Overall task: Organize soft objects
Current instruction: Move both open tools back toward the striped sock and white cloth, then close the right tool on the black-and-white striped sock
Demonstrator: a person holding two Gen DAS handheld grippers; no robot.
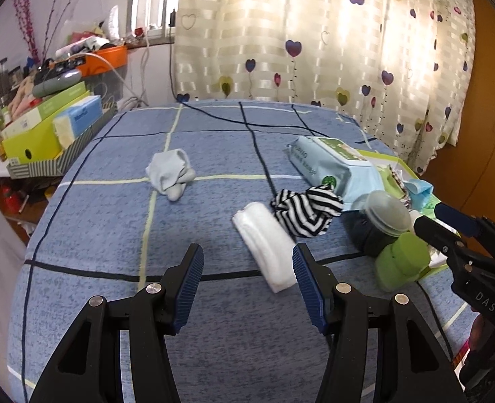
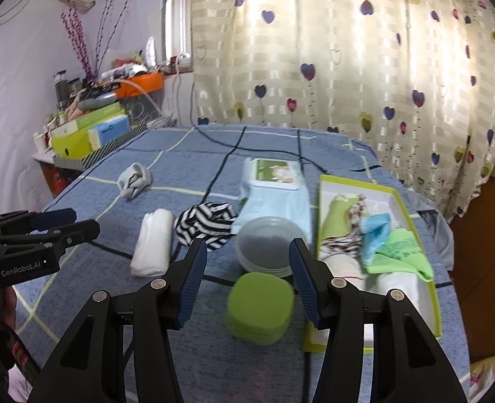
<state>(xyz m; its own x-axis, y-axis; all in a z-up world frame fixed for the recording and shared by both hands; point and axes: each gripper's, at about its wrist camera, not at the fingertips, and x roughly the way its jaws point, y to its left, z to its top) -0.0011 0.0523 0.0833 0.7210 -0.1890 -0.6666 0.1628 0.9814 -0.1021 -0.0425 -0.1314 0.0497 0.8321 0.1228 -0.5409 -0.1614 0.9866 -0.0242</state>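
Both tongs, left and right, are held apart and empty over the bed, where towel, striped cloth and sock lie at twelve o'clock, likely destined for the tray at two o'clock.

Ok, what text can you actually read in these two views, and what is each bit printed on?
"GenRobot.AI": on the left claw body, right wrist view.
"DAS": on the right claw body, left wrist view; maybe cut off.
Wipes pack: label too blurred to read.
Blue tissue box: print too small.
Green cloth: lettering blurred.
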